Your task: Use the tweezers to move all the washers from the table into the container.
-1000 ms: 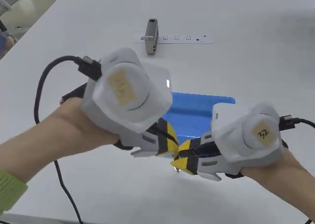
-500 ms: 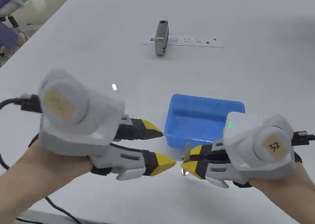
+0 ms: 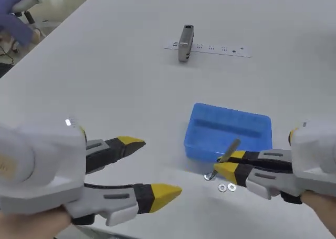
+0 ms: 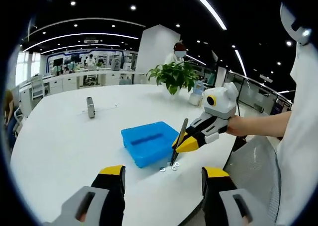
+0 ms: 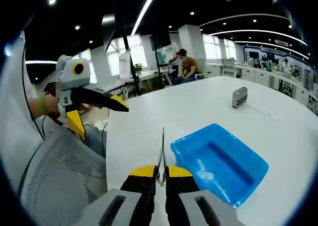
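Now the right gripper [image 3: 226, 168] is clamped on the tweezers [image 3: 224, 157], whose tips angle down at the counter [image 3: 121, 86] just in front of the container [image 3: 202, 144], and the washers [image 3: 227, 187] lie loose on the counter just beside those tips, outside the container. The left gripper [image 3: 149, 166] hangs spread wide with nothing in it, well off the container's near-left side. Best bet is to settle the tips over one washer, pinch its rim gently, lift straight up, then carry it over the container's near wall.
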The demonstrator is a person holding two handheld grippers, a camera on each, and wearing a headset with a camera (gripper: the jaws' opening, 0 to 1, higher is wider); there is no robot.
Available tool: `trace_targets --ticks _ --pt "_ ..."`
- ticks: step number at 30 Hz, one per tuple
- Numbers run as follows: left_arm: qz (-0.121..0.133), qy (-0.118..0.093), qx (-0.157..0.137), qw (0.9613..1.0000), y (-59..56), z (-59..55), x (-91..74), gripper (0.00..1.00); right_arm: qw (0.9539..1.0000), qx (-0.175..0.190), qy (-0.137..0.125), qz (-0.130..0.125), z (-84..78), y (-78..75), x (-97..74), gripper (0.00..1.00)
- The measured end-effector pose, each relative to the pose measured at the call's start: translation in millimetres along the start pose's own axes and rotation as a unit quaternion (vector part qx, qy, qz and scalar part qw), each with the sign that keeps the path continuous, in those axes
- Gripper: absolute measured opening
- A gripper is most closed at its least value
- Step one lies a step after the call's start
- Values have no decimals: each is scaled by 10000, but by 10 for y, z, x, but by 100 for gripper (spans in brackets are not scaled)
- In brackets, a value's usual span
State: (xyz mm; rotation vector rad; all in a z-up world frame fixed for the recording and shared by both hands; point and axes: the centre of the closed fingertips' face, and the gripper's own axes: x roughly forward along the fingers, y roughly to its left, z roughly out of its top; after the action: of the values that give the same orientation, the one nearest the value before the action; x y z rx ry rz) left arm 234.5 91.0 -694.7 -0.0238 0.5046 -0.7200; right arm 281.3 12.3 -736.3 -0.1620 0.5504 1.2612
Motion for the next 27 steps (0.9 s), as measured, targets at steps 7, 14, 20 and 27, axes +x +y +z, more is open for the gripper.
trace_targets --ticks 7,14,20,27 --pt "390 -512 151 9978 60 157 -60 67 9988 -221 -194 -401 248 -150 -221 2" --pt "690 -783 206 9943 90 286 -83 79 9948 -73 -226 -987 285 -531 -326 2" --pt "818 -839 147 9930 118 288 -94 89 9863 -557 458 -1484 -20 -843 -267 3" --pt "953 -877 173 9914 172 315 -156 97 9852 -453 612 -1536 -194 -1000 -164 3"
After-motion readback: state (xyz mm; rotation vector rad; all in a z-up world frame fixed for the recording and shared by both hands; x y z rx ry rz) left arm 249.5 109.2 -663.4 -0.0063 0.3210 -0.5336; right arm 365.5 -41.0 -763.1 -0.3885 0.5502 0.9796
